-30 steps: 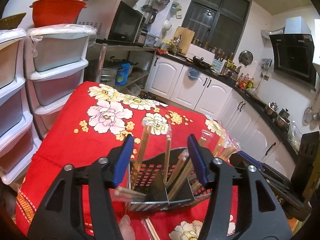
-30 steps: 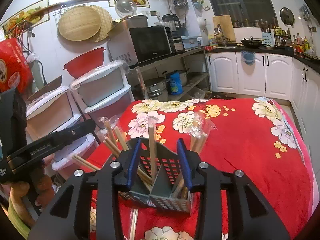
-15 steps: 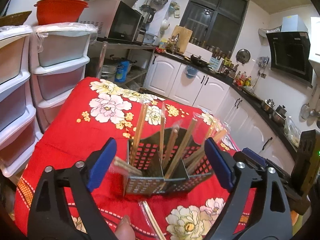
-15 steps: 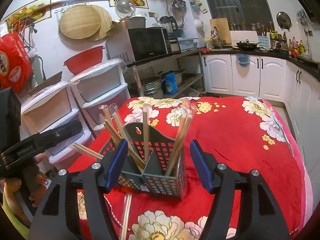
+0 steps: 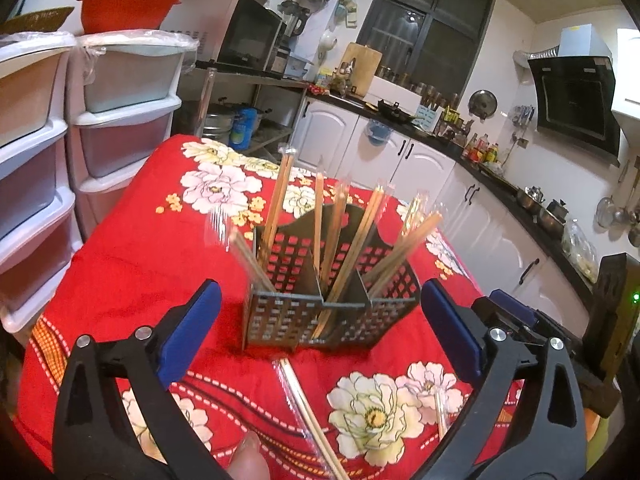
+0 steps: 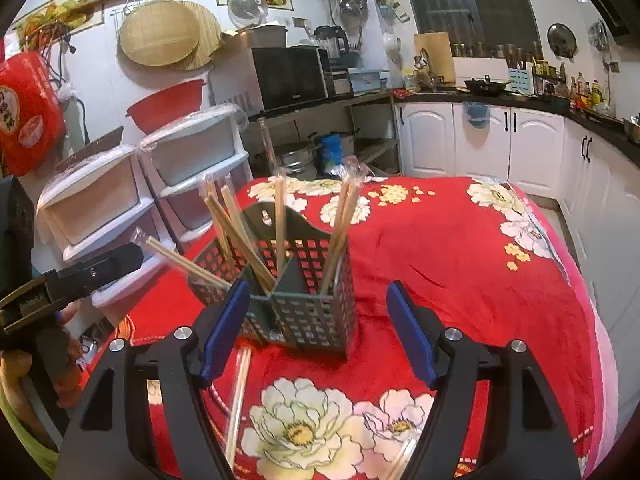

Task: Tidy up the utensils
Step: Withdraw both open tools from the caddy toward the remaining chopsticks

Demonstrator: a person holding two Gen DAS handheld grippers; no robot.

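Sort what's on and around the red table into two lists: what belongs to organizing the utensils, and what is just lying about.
Part of the job:
- perforated utensil holder
- wrapped chopsticks standing in the holder
- wrapped chopsticks on the cloth
- left gripper and right gripper, both open, jaws just opening, nothing gripped

Just lying about:
- drawer towers
- red basin
- microwave

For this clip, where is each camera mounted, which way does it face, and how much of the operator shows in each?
Left wrist: sits on the left gripper, looking forward and down at the dark perforated plastic utensil holder on the red floral tablecloth; open blue-padded jaws, a fingertip at the bottom edge.
Right wrist: sits on the right gripper, facing the same holder from its other side; open jaws, plus the left gripper and hand at left.
Shared: holder, wrapped wooden chopsticks, cloth, white cabinets.
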